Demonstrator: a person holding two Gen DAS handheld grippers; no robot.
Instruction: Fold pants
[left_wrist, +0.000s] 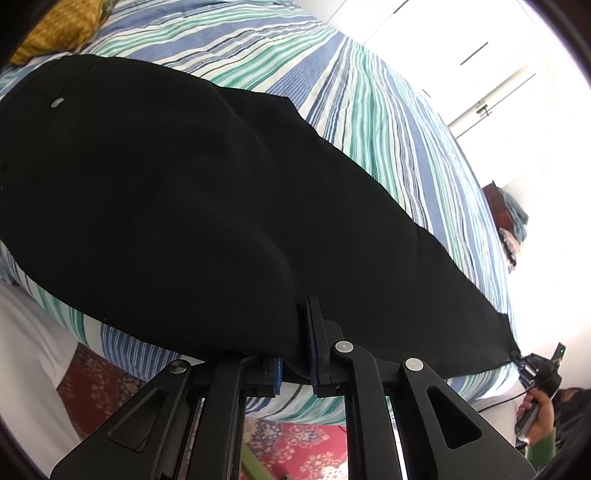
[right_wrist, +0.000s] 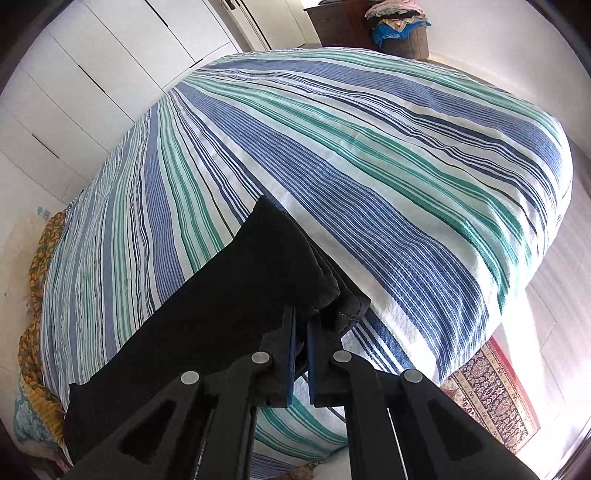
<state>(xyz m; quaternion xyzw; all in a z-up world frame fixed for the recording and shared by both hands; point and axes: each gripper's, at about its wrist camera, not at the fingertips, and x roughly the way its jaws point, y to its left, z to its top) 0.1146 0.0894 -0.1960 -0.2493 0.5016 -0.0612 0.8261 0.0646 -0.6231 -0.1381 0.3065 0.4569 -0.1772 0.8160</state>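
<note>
Black pants (left_wrist: 166, 184) lie lengthwise on the striped bedspread (left_wrist: 369, 110), with a small metal button showing near the waist end at the far left. My left gripper (left_wrist: 297, 347) is shut on their near edge, and cloth fills the gap between the blue pads. At the far right, my right gripper (left_wrist: 524, 360) pinches the hem end, held by a person's hand (left_wrist: 539, 410). In the right wrist view my right gripper (right_wrist: 301, 321) is shut on the bunched hem of the pants (right_wrist: 229, 302), which is folded in layers.
The bedspread (right_wrist: 369, 166) stretches ahead, bare beyond the hem. White wardrobe doors (right_wrist: 92, 74) line the far side. A laundry basket (right_wrist: 402, 33) sits past the foot of the bed. A patterned rug (right_wrist: 491, 398) lies beside the bed, and a yellow cushion (left_wrist: 55, 26) at its head.
</note>
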